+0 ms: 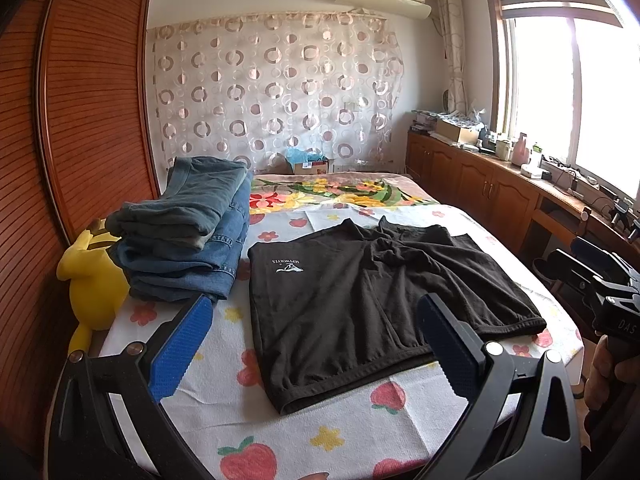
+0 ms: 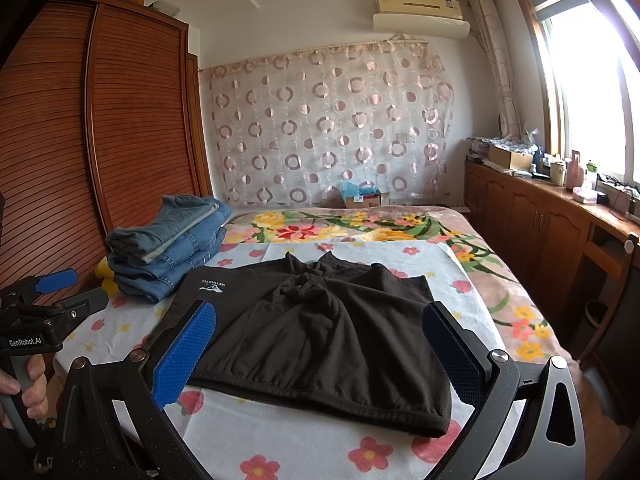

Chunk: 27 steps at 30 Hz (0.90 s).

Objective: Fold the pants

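A bed point(image 1: 400, 412) under a fruit-print sheet fills the room; folded jeans point(image 1: 188, 240) are stacked at its left. Black shorts point(image 1: 360, 296) lie spread mid-bed, judged soft, light and limp, best pinched at the hem corners. The left gripper point(image 1: 316, 344) and right gripper point(image 2: 320, 348) are held wide open, empty.
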Tool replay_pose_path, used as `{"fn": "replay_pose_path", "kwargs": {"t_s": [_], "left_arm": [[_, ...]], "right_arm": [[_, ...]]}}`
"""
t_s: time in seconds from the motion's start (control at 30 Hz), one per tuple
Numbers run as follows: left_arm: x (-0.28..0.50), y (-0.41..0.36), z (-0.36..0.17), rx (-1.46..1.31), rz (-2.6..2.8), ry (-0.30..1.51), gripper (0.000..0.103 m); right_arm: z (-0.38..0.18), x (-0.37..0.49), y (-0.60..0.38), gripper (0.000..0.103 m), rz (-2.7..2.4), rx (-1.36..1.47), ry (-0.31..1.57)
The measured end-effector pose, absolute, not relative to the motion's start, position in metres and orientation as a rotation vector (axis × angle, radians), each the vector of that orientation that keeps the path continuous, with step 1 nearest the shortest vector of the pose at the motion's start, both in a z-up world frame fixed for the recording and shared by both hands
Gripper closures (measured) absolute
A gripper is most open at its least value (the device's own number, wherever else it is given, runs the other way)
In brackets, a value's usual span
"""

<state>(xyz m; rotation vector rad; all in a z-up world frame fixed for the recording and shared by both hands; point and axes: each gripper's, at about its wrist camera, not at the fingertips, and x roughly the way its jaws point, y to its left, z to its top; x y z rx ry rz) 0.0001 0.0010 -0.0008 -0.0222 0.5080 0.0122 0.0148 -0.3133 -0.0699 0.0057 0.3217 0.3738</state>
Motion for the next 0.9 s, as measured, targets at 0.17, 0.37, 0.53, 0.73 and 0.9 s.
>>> {"fn": "replay_pose_path", "kwargs": {"t_s": [0.17, 0.37, 0.53, 0.73, 0.9], "left_arm": [[-0.0001, 0.0009, -0.0006, -0.022, 0.011, 0.507, 0.001], [0.0007, 0.002, -0.0009, -0.02, 0.012, 0.511, 0.001], [0.0013, 0.0013, -0.0011, -0.02, 0.012, 0.51, 0.001], [0.0011, 0.001, -0.0012, -0.02, 0.011, 0.51, 0.001], [0.0014, -0.001, 0.0005, -0.019, 0.009, 0.512, 0.001]], "right_arm": [[-0.0699, 0.0144, -0.3123, 0.0, 0.374, 0.007, 0.322], [-0.0706, 0.0148, -0.3124, 0.0, 0.373, 0.007, 0.322], [-0.071, 0.0132, -0.3114, 0.0, 0.374, 0.006, 0.324], [-0.0724, 0.0126, -0.3104, 0.0, 0.374, 0.008, 0.326], [-0.0724, 0.013, -0.3107, 0.0, 0.374, 0.008, 0.326]]}}
